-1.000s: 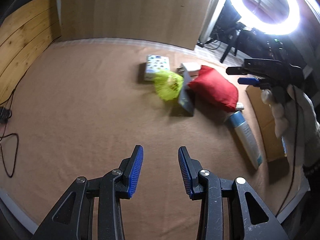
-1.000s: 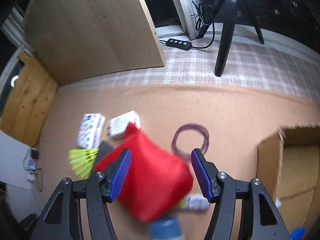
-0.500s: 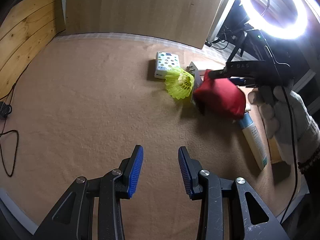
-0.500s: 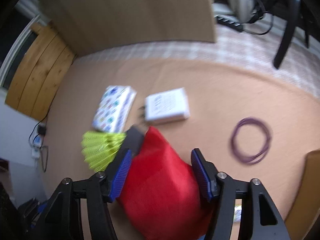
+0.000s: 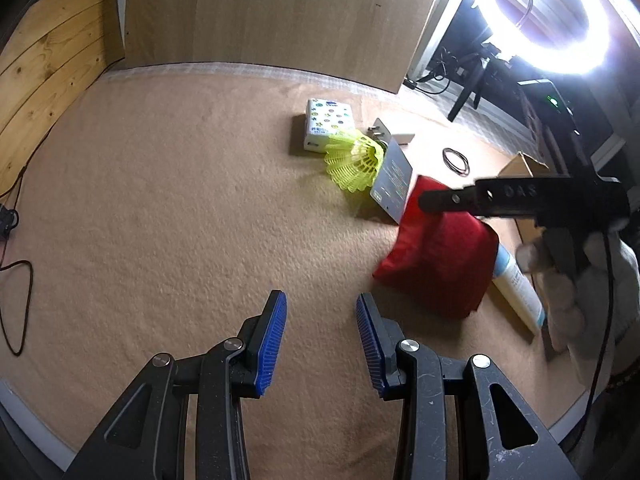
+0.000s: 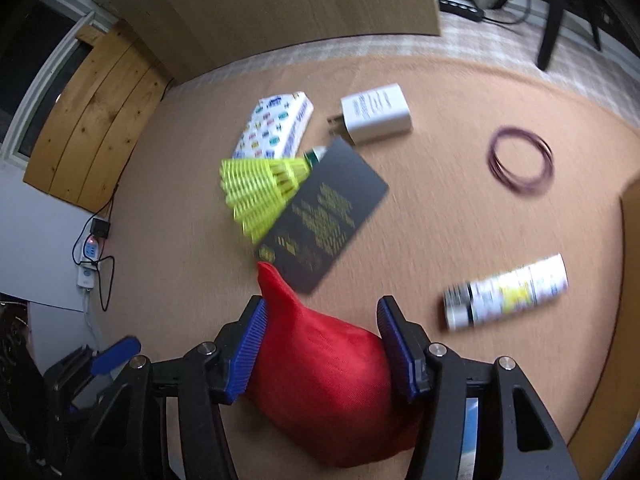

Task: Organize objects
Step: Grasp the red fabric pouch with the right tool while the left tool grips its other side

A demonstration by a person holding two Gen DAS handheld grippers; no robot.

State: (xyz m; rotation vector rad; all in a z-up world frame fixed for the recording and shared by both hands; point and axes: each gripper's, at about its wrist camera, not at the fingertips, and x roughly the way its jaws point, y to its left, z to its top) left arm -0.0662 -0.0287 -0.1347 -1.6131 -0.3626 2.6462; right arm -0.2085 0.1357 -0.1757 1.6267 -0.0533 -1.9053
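So the right tool [image 6: 322, 344] has swung in over the pile and now has the red beanbag [image 6: 328, 392] clamped between its blue pads. A second ago the bag was just sitting loose under wider jaws, on top of the dark booklet [image 6: 324, 216] and next to the yellow shuttlecock [image 6: 260, 190]. Now it's pulled clear toward the near side, only its corner still at the booklet's edge, and the booklet's printed face is showing. From the left camera the bag [image 5: 440, 256] looks tilted and lifted rather than lying flat on the table [image 5: 180, 200].

The left tool [image 5: 320, 344] hasn't budged: jaws apart, nothing in them, hovering over bare carpet-like surface.

My read: the pick is done, and next is carrying the bag to the cardboard box [image 5: 520, 168] on the right. The patterned box [image 6: 276, 126], charger [image 6: 376, 114], purple ring [image 6: 522, 164] and tube [image 6: 508, 294] are still scattered, so plenty left.
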